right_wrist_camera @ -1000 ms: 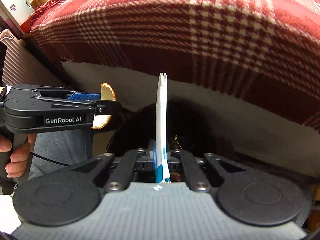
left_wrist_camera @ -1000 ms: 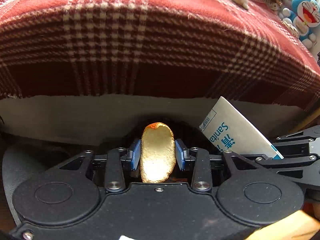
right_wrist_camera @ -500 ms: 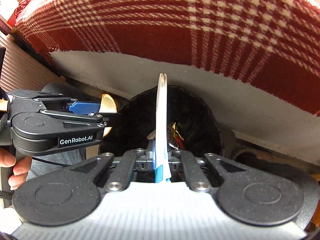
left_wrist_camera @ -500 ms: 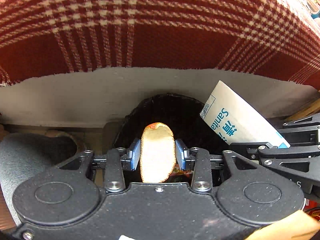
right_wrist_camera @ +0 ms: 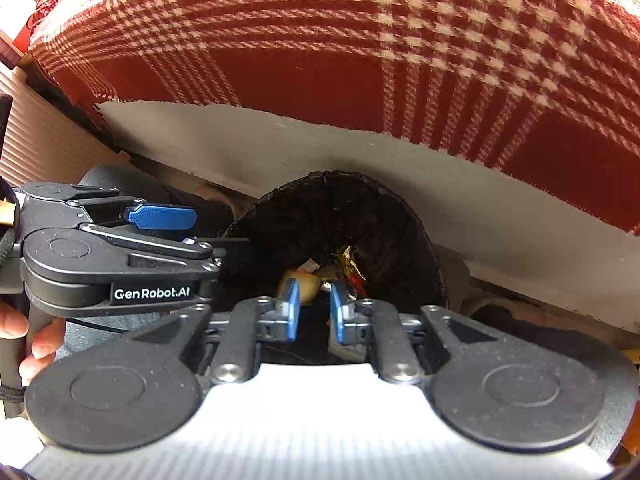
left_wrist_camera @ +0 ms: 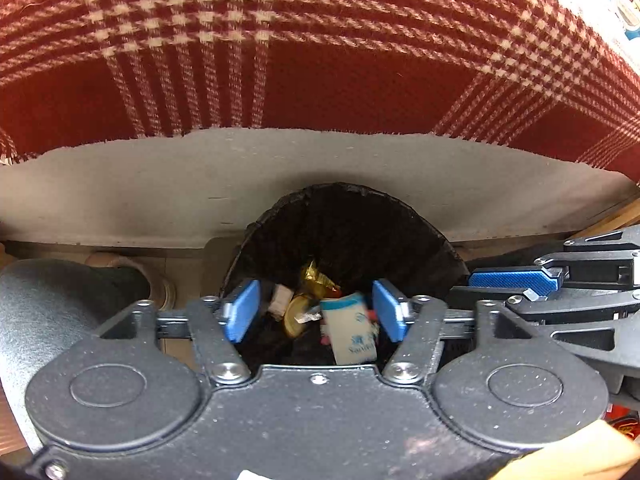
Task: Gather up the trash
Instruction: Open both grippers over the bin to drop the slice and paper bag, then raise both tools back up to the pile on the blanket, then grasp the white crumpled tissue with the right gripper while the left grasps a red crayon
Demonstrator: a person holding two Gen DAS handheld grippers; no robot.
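Note:
A black trash bin (left_wrist_camera: 352, 220) (right_wrist_camera: 332, 208) stands on the floor under the table edge. Inside it lie an orange peel (left_wrist_camera: 295, 314) (right_wrist_camera: 306, 286), a white and blue packet (left_wrist_camera: 352, 330), a gold wrapper (left_wrist_camera: 316, 278) (right_wrist_camera: 346, 258) and other scraps. My left gripper (left_wrist_camera: 316, 316) hangs over the bin's mouth, open, with nothing between its blue pads (left_wrist_camera: 242, 316). My right gripper (right_wrist_camera: 313, 312) is over the bin too, open and empty. The right gripper's blue pad (left_wrist_camera: 516, 280) shows at the right of the left wrist view; the left gripper (right_wrist_camera: 160, 216) shows at the left of the right wrist view.
A red and white plaid cloth (left_wrist_camera: 280, 40) (right_wrist_camera: 360, 40) drapes over the table above, with a pale table side (left_wrist_camera: 200, 184) below it. A person's grey-clad leg (left_wrist_camera: 48, 312) and hand (right_wrist_camera: 24, 340) are on the left. Plush toys (left_wrist_camera: 628, 4) sit at the top right.
Both grippers opened over the bin. The orange peel left the left gripper and the white packet left the right gripper; both now lie in the bin. The views dropped closer to the bin.

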